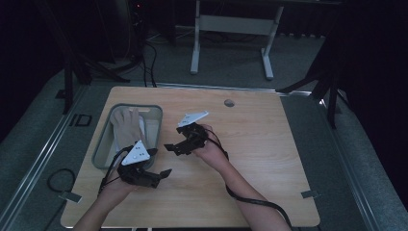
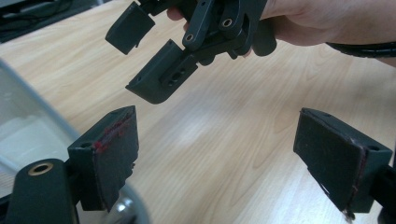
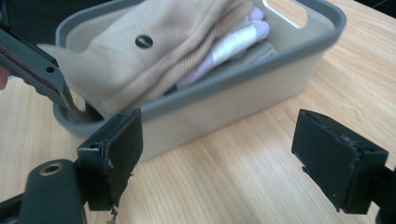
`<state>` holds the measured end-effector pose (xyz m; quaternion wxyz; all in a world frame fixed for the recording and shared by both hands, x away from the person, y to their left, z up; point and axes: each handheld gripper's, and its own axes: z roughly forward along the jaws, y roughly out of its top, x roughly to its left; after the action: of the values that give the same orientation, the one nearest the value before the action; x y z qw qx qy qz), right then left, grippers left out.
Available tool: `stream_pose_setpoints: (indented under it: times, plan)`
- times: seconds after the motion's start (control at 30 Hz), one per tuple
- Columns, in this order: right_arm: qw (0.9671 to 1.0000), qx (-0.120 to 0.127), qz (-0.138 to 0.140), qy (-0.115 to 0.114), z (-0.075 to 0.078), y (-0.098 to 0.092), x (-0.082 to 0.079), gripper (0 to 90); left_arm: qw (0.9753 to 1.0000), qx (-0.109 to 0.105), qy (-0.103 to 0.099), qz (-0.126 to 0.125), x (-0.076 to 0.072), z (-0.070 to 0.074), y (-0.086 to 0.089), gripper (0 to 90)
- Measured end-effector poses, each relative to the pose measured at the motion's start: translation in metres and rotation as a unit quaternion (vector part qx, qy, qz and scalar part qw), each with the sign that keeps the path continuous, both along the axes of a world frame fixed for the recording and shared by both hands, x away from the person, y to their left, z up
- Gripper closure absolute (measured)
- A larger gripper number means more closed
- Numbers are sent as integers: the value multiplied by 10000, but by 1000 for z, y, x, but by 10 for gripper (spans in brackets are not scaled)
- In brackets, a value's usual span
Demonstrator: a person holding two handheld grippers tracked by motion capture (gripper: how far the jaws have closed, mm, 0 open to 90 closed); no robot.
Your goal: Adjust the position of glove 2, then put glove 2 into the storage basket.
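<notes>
Both grippers being held open & empty beside a grey bin of folded clothing on a wooden table.

The left gripper (image 1: pixel 163 174) is being held just in front of the bin (image 1: pixel 159 126), near its front right corner, w/ jaws spread wide and nothing between them; in the left gripper view bare tabletop (image 2: pixel 224 135) is being framed between the pads. The right gripper (image 1: pixel 172 148) is being held just right of the bin, pointed toward it, jaws likewise apart and empty. In the right gripper view, a beige garment (image 3: pixel 154 51) w/ a dark button is being seen draped over the bin's near rim, w/ pale lilac & white fabric (image 3: pixel 238 35) packed beside it inside the bin. The two grippers are being kept near each other but apart, above the table (image 1: pixel 260 144).
</notes>
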<state>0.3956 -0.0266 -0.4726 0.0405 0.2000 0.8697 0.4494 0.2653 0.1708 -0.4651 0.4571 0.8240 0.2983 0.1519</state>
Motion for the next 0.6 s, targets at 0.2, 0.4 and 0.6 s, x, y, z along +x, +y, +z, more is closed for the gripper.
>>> stream_pose_setpoints:
  times: [0.2,0.4,0.6]
  plan:
    - [9999,-50,-87,25,-11,-22,-3,161,9998,39,69,-175,1,-13,-17,144]
    - [9998,-23,-174,35,-16,-38,-5,162,9995,31,145,-274,3,-18,-26,143]
    - [9998,-82,-193,-65,-20,-46,-7,162,9992,5,162,-369,1,-20,-32,143]
